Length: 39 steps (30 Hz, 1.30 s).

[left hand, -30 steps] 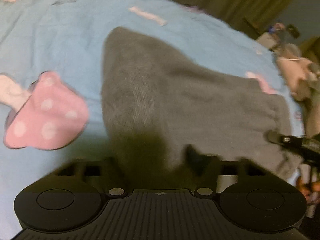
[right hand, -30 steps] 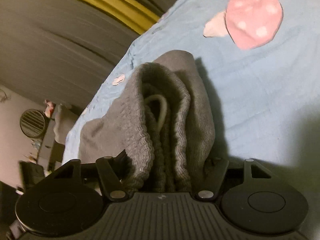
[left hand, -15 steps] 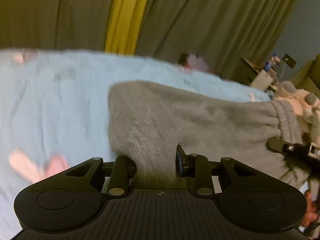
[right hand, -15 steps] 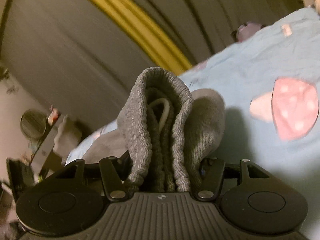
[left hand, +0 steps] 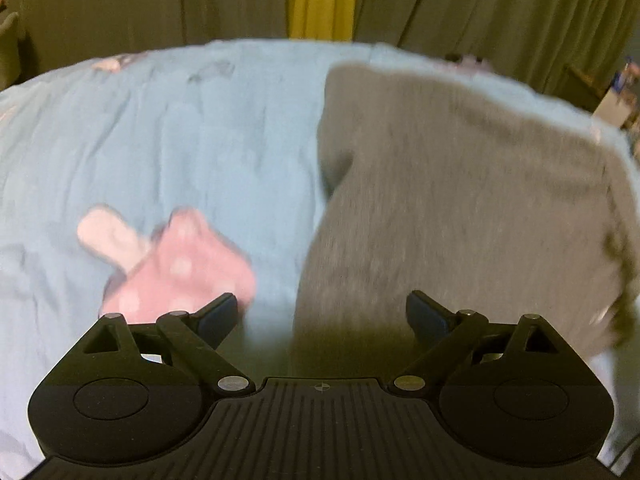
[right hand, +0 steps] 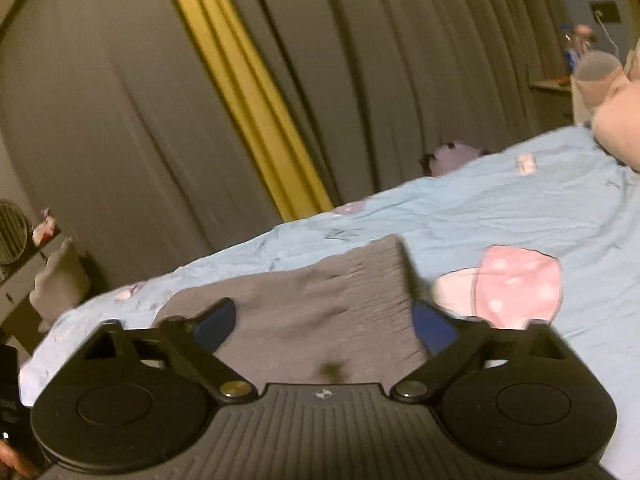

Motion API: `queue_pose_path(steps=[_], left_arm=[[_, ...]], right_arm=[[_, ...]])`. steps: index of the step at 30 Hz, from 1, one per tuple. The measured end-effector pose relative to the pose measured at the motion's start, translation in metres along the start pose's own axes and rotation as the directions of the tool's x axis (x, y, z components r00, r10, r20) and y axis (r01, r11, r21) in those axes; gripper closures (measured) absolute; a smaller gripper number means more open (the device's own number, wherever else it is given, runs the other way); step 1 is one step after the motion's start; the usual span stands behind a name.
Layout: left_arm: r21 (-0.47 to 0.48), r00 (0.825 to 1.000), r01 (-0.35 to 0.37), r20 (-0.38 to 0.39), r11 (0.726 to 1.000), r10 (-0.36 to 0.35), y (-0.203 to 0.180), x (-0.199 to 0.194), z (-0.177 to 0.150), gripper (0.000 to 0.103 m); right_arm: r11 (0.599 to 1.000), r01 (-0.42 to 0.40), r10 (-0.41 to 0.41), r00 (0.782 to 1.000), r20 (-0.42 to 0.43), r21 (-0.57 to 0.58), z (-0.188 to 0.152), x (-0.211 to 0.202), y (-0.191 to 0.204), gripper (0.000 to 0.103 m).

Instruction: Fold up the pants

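Observation:
The grey knit pants (left hand: pixel 460 200) lie folded flat on the light blue bedsheet (left hand: pixel 180 140), to the right in the left wrist view. My left gripper (left hand: pixel 322 314) is open and empty, just above the near edge of the pants. In the right wrist view the pants (right hand: pixel 320 304) lie flat in front of my right gripper (right hand: pixel 324 320), which is open and empty, its jaws spread over the near edge of the cloth.
A pink mushroom print (left hand: pixel 176 268) marks the sheet left of the pants; it also shows in the right wrist view (right hand: pixel 516 288). Dark curtains with a yellow strip (right hand: pixel 240 88) hang behind the bed. Soft toys (right hand: pixel 616 120) sit at the far right, a shelf (right hand: pixel 24 248) at the left.
Both grippers opened and let go of the pants. The pants, held up bunched before, now lie flat on the sheet. Both grippers have pulled back slightly.

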<state>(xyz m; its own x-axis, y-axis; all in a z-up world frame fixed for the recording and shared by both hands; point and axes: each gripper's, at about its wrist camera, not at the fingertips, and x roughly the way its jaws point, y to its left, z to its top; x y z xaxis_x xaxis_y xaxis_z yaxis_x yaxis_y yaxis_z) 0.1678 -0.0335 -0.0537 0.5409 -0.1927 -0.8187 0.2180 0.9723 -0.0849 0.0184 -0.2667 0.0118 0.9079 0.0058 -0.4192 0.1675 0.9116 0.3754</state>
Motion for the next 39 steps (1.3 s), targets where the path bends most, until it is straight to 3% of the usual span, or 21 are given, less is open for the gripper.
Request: queue_pose_path(steps=[1,2,4,7,13,16,18,19,21,22,24,25,28,30,32,35,36,37,38,39], left_arm=[[-0.007,1.000,-0.009,0.012,1.000,0.009,0.001,0.000,-0.007,0.003],[-0.018,1.000,-0.016,0.019,1.000,0.016,0.004,0.001,-0.011,0.001],[-0.048,0.999,-0.026,0.033,0.999,0.028,0.012,-0.003,-0.013,0.001],[-0.052,0.996,-0.044,0.075,0.998,0.048,0.024,-0.020,-0.021,0.002],[-0.054,0.984,-0.084,0.153,0.995,0.091,0.036,-0.043,-0.014,0.003],[-0.070,0.983,-0.021,0.179,0.997,0.033,0.036,-0.045,0.014,0.003],[-0.105,0.988,0.065,0.149,0.992,-0.049,0.038,-0.034,0.034,0.003],[-0.150,0.987,0.117,0.124,0.982,-0.099,0.044,-0.024,0.045,0.003],[-0.229,0.978,0.206,0.083,0.951,-0.192,0.058,-0.002,0.062,0.003],[-0.274,0.967,0.255,0.062,0.928,-0.247,0.065,0.012,0.071,0.003],[-0.312,0.937,0.343,0.042,0.886,-0.347,0.074,0.034,0.081,0.003],[-0.328,0.924,0.370,0.027,0.869,-0.382,0.073,0.047,0.086,0.003],[-0.363,0.879,0.436,-0.024,0.824,-0.475,0.069,0.084,0.100,0.005],[-0.370,0.865,0.468,0.003,0.803,-0.503,0.065,0.095,0.108,0.047],[-0.286,0.877,0.473,0.069,0.833,-0.475,0.054,0.083,0.116,0.064],[-0.010,0.873,0.439,0.240,0.898,-0.424,0.029,0.049,0.108,0.065],[0.078,0.884,0.380,0.262,0.922,-0.387,0.020,0.044,0.103,0.059],[0.094,0.913,0.315,0.240,0.944,-0.329,0.016,0.049,0.099,0.051],[0.027,0.949,0.258,0.182,0.966,-0.259,0.018,0.060,0.100,0.033],[-0.061,0.968,0.222,0.136,0.973,-0.213,0.026,0.068,0.099,0.027]], right_arm=[[0.999,0.035,-0.035,0.999,-0.010,-0.018,-0.007,0.004,0.006,0.048],[0.997,0.063,-0.065,0.997,-0.047,-0.042,-0.014,0.010,0.006,0.055],[0.983,0.114,-0.134,0.982,-0.135,-0.146,-0.032,0.032,0.011,0.055],[0.941,0.144,-0.187,0.976,-0.116,-0.307,-0.040,0.030,0.027,0.057],[0.964,0.127,-0.168,0.972,-0.163,-0.235,-0.054,0.001,0.023,0.054],[0.967,0.127,-0.162,0.976,-0.148,-0.219,-0.065,-0.007,0.023,0.054],[0.967,0.118,-0.143,0.985,-0.096,-0.228,-0.061,-0.013,0.028,0.054],[0.967,0.098,-0.116,0.991,-0.063,-0.234,-0.057,-0.017,0.032,0.050],[0.970,0.066,-0.070,0.998,-0.008,-0.235,-0.051,-0.022,0.036,0.031],[0.970,0.057,-0.058,0.998,0.004,-0.238,-0.050,-0.019,0.035,0.023],[0.970,0.060,-0.070,0.997,-0.037,-0.235,-0.054,-0.003,0.029,0.023],[0.972,0.081,-0.102,0.991,-0.083,-0.221,-0.059,0.009,0.023,0.022],[0.960,0.104,-0.136,0.985,-0.106,-0.261,-0.074,0.022,0.019,0.019],[0.957,0.103,-0.135,0.985,-0.105,-0.272,-0.078,0.026,0.020,0.016],[0.962,0.094,-0.123,0.987,-0.102,-0.255,-0.077,0.027,0.017,0.016],[0.968,0.080,-0.106,0.990,-0.097,-0.239,-0.078,0.027,0.013,0.016],[0.968,0.080,-0.107,0.989,-0.103,-0.237,-0.079,0.026,0.011,0.016],[0.968,0.078,-0.105,0.989,-0.104,-0.238,-0.079,0.027,0.011,0.016],[0.968,0.078,-0.105,0.989,-0.104,-0.240,-0.080,0.028,0.012,0.016],[0.966,0.075,-0.104,0.989,-0.104,-0.247,-0.080,0.029,0.012,0.016]])
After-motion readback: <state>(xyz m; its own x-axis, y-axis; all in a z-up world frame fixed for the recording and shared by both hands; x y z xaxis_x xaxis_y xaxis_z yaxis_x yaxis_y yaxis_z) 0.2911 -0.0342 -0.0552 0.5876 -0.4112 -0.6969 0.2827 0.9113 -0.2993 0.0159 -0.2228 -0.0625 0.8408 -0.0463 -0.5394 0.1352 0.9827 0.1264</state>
